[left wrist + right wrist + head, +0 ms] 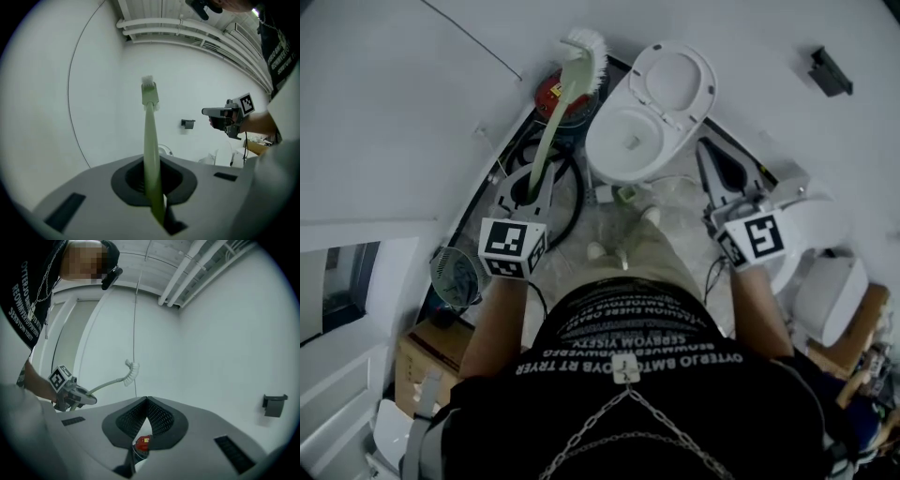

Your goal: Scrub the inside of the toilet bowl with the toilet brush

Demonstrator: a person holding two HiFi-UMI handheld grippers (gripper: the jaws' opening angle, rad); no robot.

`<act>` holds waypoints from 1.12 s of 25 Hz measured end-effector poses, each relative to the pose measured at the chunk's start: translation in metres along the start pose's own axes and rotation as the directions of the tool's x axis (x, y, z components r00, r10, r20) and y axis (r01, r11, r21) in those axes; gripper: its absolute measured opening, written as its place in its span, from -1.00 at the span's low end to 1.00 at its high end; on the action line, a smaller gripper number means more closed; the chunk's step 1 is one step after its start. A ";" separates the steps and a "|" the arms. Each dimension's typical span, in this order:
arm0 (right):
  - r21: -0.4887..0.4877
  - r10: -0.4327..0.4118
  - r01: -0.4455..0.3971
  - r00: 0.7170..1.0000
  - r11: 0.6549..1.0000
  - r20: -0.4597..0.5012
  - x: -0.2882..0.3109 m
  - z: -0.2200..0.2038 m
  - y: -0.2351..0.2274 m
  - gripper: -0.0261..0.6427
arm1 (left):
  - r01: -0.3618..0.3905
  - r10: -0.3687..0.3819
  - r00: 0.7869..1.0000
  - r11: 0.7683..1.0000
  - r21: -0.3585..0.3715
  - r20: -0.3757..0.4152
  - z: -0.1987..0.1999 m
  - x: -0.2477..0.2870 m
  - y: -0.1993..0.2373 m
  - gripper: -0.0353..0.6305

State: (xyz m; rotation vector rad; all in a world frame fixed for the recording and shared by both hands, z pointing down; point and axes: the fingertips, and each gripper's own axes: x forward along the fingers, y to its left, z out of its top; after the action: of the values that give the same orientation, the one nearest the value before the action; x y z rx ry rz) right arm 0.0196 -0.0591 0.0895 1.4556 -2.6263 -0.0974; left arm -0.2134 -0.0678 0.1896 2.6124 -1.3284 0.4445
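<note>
white-walled bathroom with a pale tiled floor (609, 220), seen steeply from above. nearest, the person's dark printed shirt (628, 356) fills the lower frame. left gripper (530, 187), jaws clamped on the low end of the pale green toilet brush (551, 122). the handle runs up between them in the left gripper view (151, 154). right gripper (713, 156), jaw tips pressed together on nothing, held clear to the right of the bowl. beyond, the bristle head (587, 47) points up and away, left of the open toilet bowl (605, 141), whose lid (677, 80) stands raised.

step in hand, as judged: carrying the brush to the bowl, scrubbing not yet begun. to do it well, swing the head over the rim, tip it down inside, and work round under the rim. the grip sits far from the bristles, so the long lever probably calls for slow, firm strokes.

hard to make out: a red container (553, 94) is half covered by the handle and its kind is unclear. neither gripper view shows the bowl. water in the bowl cannot be told. the handle's very end is hidden in the jaws.
</note>
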 end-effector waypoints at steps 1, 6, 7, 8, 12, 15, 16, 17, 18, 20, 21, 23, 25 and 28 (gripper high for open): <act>-0.002 -0.003 0.003 1.000 1.000 0.003 0.002 -0.002 -0.002 -0.91 | -0.002 0.002 1.000 1.000 -0.004 -0.007 -0.004 0.003 0.001 -0.89; -0.013 -0.003 0.004 1.000 1.000 0.024 0.020 -0.012 -0.016 -0.91 | -0.005 0.005 0.999 1.000 -0.020 -0.039 -0.023 0.020 0.002 -0.89; -0.013 -0.003 0.003 1.000 1.000 0.027 0.023 -0.014 -0.020 -0.91 | -0.009 0.007 0.999 1.000 -0.023 -0.048 -0.028 0.023 0.002 -0.89; -0.013 -0.003 0.004 1.000 1.000 0.031 0.026 -0.016 -0.023 -0.91 | -0.012 0.011 0.998 1.000 -0.025 -0.057 -0.032 0.026 0.002 -0.89; 0.001 -0.010 0.010 0.999 1.000 0.034 0.036 -0.030 -0.041 -0.91 | -0.032 0.028 0.995 0.999 -0.036 -0.093 -0.048 0.042 0.006 -0.89; 0.008 -0.012 0.012 0.999 1.000 0.029 0.045 -0.041 -0.054 -0.91 | -0.044 0.038 0.992 0.998 -0.046 -0.118 -0.056 0.056 0.008 -0.89; 0.011 -0.013 0.013 1.000 1.000 0.027 0.047 -0.045 -0.058 -0.91 | -0.043 0.037 0.991 0.998 -0.047 -0.128 -0.058 0.061 0.006 -0.89; 0.013 -0.014 0.013 1.000 1.000 0.025 0.050 -0.049 -0.063 -0.91 | -0.040 0.033 0.990 0.998 -0.046 -0.137 -0.060 0.067 0.005 -0.89; 0.015 -0.014 0.013 1.000 1.000 0.023 0.053 -0.053 -0.068 -0.91 | -0.035 0.028 0.989 0.998 -0.044 -0.146 -0.063 0.074 0.003 -0.89; 0.019 -0.011 0.011 1.000 1.000 0.020 0.062 -0.063 -0.076 -0.91 | -0.026 0.019 0.986 0.999 -0.042 -0.165 -0.071 0.088 0.002 -0.89; 0.020 -0.009 0.009 1.000 1.000 0.018 0.066 -0.068 -0.079 -0.91 | -0.023 0.014 0.984 0.999 -0.044 -0.176 -0.076 0.095 0.001 -0.89; 0.019 0.001 -0.001 1.000 1.000 0.014 0.074 -0.076 -0.085 -0.91 | -0.018 0.007 0.981 0.998 -0.056 -0.194 -0.085 0.109 -0.002 -0.89; 0.019 0.020 -0.020 1.000 1.000 0.014 0.083 -0.085 -0.091 -0.91 | -0.016 0.000 0.977 0.997 -0.073 -0.215 -0.095 0.123 -0.005 -0.89; 0.028 0.046 -0.046 0.999 0.999 0.005 0.091 -0.099 -0.098 -0.91 | -0.005 -0.022 0.968 0.995 -0.103 -0.252 -0.113 0.143 -0.013 -0.89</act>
State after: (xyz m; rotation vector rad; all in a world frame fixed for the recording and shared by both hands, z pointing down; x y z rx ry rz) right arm 0.0695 -0.1876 0.1838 1.4043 -2.6731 -0.0599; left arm -0.1443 -0.1360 0.3441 2.3827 -1.2218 0.6647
